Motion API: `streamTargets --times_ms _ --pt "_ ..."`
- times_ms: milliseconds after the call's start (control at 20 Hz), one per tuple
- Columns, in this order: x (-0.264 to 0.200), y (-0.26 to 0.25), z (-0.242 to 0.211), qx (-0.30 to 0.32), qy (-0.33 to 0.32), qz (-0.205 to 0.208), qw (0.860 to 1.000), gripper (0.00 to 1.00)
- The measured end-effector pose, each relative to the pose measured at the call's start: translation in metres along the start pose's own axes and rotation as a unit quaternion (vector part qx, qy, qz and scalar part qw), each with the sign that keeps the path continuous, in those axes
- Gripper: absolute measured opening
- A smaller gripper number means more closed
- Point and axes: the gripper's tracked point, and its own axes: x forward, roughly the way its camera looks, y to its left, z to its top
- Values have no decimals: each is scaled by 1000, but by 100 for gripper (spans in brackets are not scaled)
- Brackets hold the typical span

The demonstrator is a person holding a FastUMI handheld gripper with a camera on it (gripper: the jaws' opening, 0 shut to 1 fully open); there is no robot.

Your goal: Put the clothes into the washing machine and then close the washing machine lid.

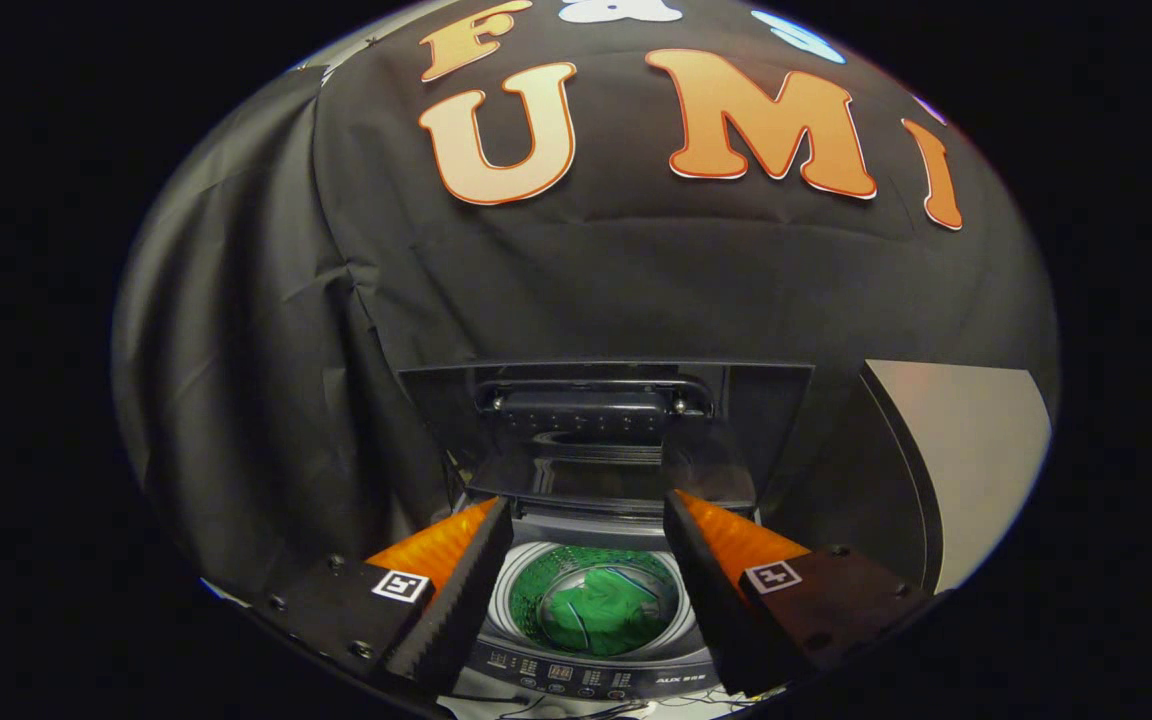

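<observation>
Gripper view: your gripper (586,545) is spread wide, holding nothing
Green garment (604,612): already in the drum (526,600), between and below your fingers; soft, light
Lid (604,440): upright beyond the fingertips; stiff, likely light; take its top edge

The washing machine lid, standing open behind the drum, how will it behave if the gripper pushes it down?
The lid looks stiff, hinged at the back, so it probably swings, then drops. The open gripper holds nothing.
</observation>
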Motion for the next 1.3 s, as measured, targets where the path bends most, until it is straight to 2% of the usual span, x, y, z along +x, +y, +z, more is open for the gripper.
streamTargets --times_ms 200,700,1050,1300 --pt "12 1 18 -7 -6 0 1000 99" --pt "63 -4 102 -13 -48 -1 999 99" --pt "108 -18 109 -6 -32 -11 999 98" --pt "118 -25 110 1 -25 -19 1000 99"
